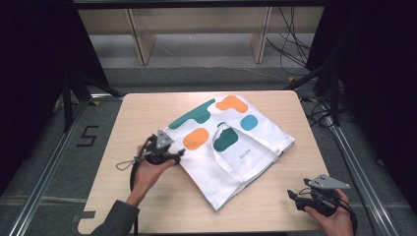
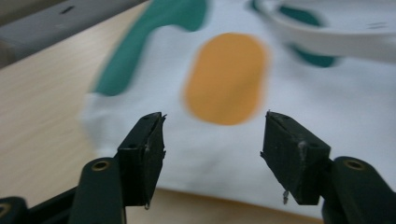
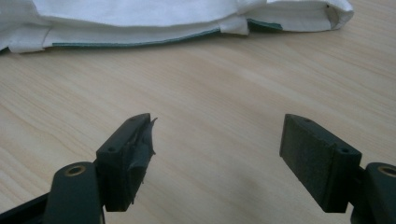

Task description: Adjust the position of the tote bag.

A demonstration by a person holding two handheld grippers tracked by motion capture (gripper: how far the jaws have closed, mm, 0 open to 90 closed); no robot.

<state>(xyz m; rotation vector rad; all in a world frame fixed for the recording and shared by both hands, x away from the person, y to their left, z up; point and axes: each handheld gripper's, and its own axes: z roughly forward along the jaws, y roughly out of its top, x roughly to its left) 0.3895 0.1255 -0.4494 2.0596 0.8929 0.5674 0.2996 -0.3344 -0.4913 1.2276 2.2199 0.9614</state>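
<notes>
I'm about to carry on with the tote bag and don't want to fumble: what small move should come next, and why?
Probably bring the left claw back down onto the tote bag edge and close. Its jaws stand open just over the left edge with no cloth between them, while the right claw waits open on the bare table.

Jaws: the right gripper stood wide apart — nothing between them.
Under them: bare wooden table.
Far edge: white bag lying flat — green trim along its hem.
</notes>
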